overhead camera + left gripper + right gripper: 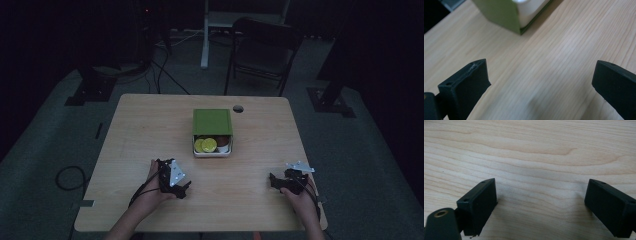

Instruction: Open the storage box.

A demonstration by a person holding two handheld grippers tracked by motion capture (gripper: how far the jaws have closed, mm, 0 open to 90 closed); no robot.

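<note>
Both claws rest low near the table's (150, 125) front edge, well apart. The left gripper (184, 190) and the right gripper (272, 181) both stand wide, holding nothing. The box (212, 132) sits mid-table, its green lid (212, 121) slid partly back. Approach level, one claw bracing the base, the other pushing the lid straight.

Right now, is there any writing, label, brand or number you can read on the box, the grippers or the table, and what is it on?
None can be read.
Green lid of the box: plain, no print visible.
Round pieces in the white tray: too small to tell.
Left gripper and right gripper: bare black fingers, no markings.
Table: wood grain only.
</note>
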